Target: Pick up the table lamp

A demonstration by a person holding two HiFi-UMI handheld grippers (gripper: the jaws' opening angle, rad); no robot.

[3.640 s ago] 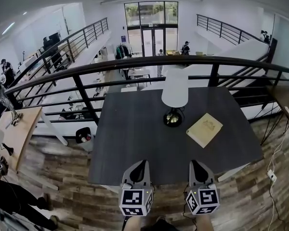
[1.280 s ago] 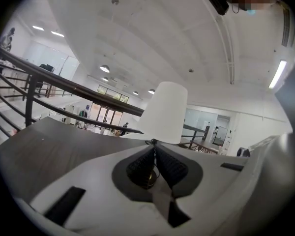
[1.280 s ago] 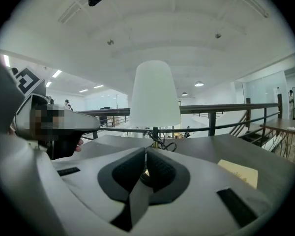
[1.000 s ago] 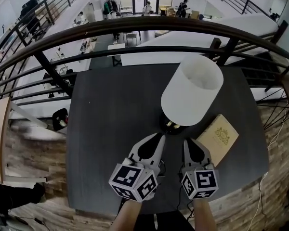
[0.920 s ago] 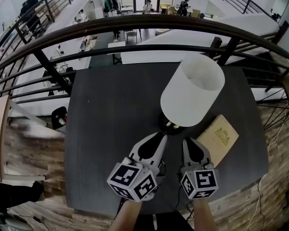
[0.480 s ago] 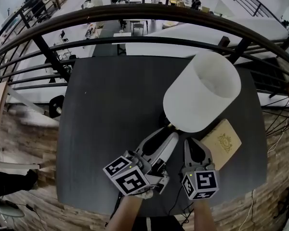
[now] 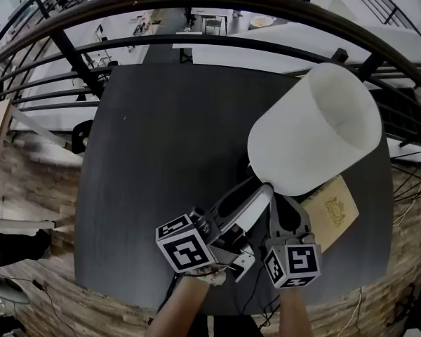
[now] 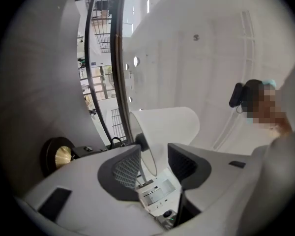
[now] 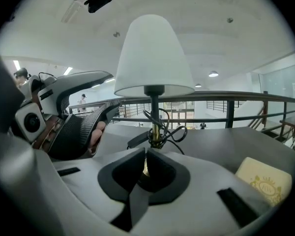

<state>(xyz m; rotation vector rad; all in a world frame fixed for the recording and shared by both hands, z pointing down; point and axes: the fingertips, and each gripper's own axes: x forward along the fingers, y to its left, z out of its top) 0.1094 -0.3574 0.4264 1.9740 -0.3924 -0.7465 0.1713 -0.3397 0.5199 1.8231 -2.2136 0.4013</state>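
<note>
We find the lamp (image 7: 312,128) upright on the dark surface (image 7: 161,146), its long axis vertical. Both tools sit on the near side of the lamp, low by its stem (image 9: 154,112).

The left tool (image 7: 262,188), rolled onto its side, is opening wide. The shade's lower rim shows beyond the gap, untouched.

The right tool (image 9: 143,156) is narrow, almost together, and empty. We judge it the nearer to the stem.
</note>
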